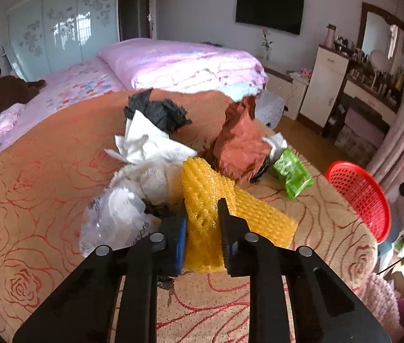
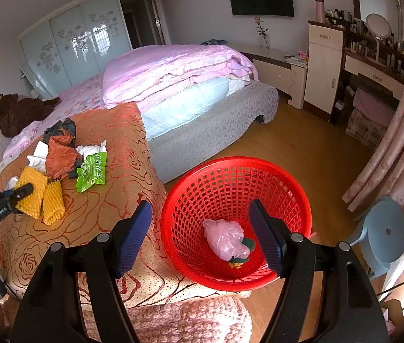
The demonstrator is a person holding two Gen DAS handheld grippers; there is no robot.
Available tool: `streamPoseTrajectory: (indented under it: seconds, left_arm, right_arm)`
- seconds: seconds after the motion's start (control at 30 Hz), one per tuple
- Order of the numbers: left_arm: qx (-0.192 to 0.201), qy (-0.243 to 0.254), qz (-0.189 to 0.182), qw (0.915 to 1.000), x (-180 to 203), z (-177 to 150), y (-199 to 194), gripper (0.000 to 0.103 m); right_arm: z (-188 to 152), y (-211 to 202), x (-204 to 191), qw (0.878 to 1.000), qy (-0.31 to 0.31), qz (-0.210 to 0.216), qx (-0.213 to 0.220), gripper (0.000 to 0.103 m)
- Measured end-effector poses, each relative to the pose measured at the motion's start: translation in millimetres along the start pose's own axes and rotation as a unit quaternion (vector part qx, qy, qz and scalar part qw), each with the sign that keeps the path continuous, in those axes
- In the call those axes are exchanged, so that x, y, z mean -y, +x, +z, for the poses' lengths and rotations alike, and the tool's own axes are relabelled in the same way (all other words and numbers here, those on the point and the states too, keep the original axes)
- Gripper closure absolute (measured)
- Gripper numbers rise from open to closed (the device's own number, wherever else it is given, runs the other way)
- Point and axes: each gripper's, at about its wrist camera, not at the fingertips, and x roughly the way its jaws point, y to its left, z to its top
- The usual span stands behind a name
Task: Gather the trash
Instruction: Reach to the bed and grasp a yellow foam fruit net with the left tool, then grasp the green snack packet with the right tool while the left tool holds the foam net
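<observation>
I take the red basket (image 2: 230,217) as my landmark and read from the left. Farthest left of it, on the rose-patterned table (image 1: 30,200), sits the trash heap: a clear crinkled wrapper (image 1: 113,217), white tissue (image 1: 147,143), a black bag (image 1: 159,111) at the back. Nearer the basket lies the yellow foam net (image 1: 210,200), and my left gripper (image 1: 202,228) is clamped on its near end, the mesh bunched between the two pads. I judge this net to be very light, soft and springy; it will crush rather than resist, so a pinch across a folded edge, as now, should hold, though the loose part may flop and drag neighbours. Its long axis runs from the gripper away toward the heap, with a second flap splaying toward the basket side. Closer still to the basket are the rust-brown bag (image 1: 239,145) and the green snack packet (image 1: 292,173), both limp and light by the look of them. The basket itself hangs just off the table's right edge, with a pink bag (image 2: 225,237) already lying in its bottom. My right gripper (image 2: 202,237) hangs above it with fingers apart and nothing between them; the basket rim shows between the pads but I cannot tell that they touch it.
</observation>
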Motion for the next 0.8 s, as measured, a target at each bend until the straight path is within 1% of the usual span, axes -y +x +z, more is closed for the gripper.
streamPoseTrajectory:
  seconds: [0.07,0.2,0.37,0.6,0.7,0.8]
  left_arm:
    - [0.013,-0.001,-0.003,0.9999,-1.7,3.4,-9.8,0.088]
    - [0.047,-0.007,-0.006,0.9988,-6.7,11.4,-36.4,0.088]
    - [0.07,-0.016,-0.006,0.9974,-16.6,14.1,-53.8,0.088]
    - [0.088,-0.034,0.002,0.9956,-32.8,15.4,-66.7,0.088]
    - [0.09,-0.04,-0.002,0.9951,-35.5,14.4,-68.3,0.088]
    - [0.089,-0.044,-0.004,0.9951,-37.9,12.5,-67.2,0.088]
  right_arm:
    - [-1.1,0.4,-2.1,1.0,-0.002,0.001,0.001,0.035]
    - [-2.9,0.3,-8.8,1.0,-0.012,0.006,0.003,0.035]
    - [-4.4,-0.7,-21.7,0.999,-0.028,0.017,0.003,0.035]
    - [-9.2,9.0,-57.8,0.996,-0.074,0.044,-0.008,0.035]
    - [-8.1,19.5,-76.8,0.994,-0.099,0.052,-0.007,0.035]
    - [-1.8,34.2,-90.8,0.993,-0.106,0.06,-0.013,0.035]
